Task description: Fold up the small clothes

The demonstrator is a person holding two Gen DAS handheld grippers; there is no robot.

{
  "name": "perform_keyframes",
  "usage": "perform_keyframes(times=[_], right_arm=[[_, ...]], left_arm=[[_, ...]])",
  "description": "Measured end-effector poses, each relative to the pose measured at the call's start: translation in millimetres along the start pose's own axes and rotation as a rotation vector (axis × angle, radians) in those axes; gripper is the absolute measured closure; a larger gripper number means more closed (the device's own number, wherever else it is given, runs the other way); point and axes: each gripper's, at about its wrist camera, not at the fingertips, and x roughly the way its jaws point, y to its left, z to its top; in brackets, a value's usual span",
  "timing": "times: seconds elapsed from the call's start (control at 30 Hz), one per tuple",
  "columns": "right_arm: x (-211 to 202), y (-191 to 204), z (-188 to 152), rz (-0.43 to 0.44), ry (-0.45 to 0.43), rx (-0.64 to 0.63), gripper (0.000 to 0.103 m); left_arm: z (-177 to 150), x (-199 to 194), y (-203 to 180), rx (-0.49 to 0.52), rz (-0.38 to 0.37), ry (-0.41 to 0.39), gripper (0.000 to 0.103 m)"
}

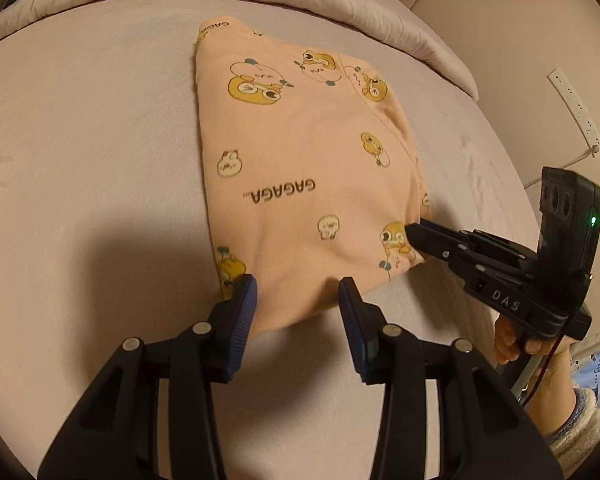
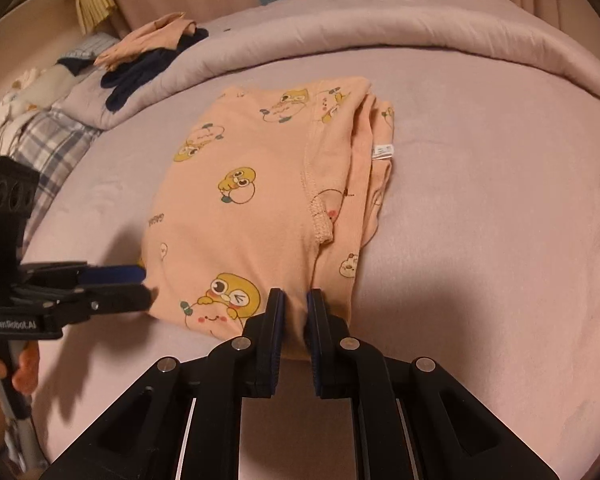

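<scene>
A peach garment printed with yellow cartoon ducks lies folded into a rectangle on the bed sheet. My left gripper stands open at the garment's near left corner. The near edge lies flat between its blue pads, and there is a small pucker at the right one. My right gripper is shut on a pinch of cloth at the near right corner. A white label shows among the stacked layers on the right side.
A rolled duvet runs along the far side of the bed. Loose clothes are piled at the far left, beside plaid bedding. A power strip hangs on the wall. A person's hands hold the gripper handles.
</scene>
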Motion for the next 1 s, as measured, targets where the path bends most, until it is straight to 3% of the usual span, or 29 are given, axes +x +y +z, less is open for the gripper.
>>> perform_keyframes(times=[0.1,0.17,0.3,0.4,0.5,0.6,0.77,1.0], right_arm=[[-4,4,0,0.004,0.010,-0.001,0.093],[-9,5,-3,0.021,0.012,0.000,0.090],[-26,0,-13,0.112,-0.025,0.039,0.061],[-37,1,-22,0.160,-0.031,0.065,0.061],[-44,5,-30,0.171,-0.032,0.074,0.060],[-47,7,-35,0.204,-0.029,0.093,0.049],[-52,10,-38,0.223,-0.030,0.110,0.045],[-54,12,-37,0.243,-0.032,0.127,0.022]], left_arm=[[-8,-8,0,-0.010,0.009,-0.004,0.061],[-13,-13,-1,-0.012,0.030,-0.002,0.055],[-33,-24,-6,0.015,0.106,-0.005,0.051],[-42,-34,-10,0.024,0.132,-0.027,0.048],[-45,-43,-13,0.026,0.164,-0.057,0.039],[-47,-51,-15,0.018,0.165,-0.082,0.034],[-47,-59,-20,0.013,0.175,-0.110,0.025],[-46,-63,-20,-0.010,0.155,-0.123,0.010]])
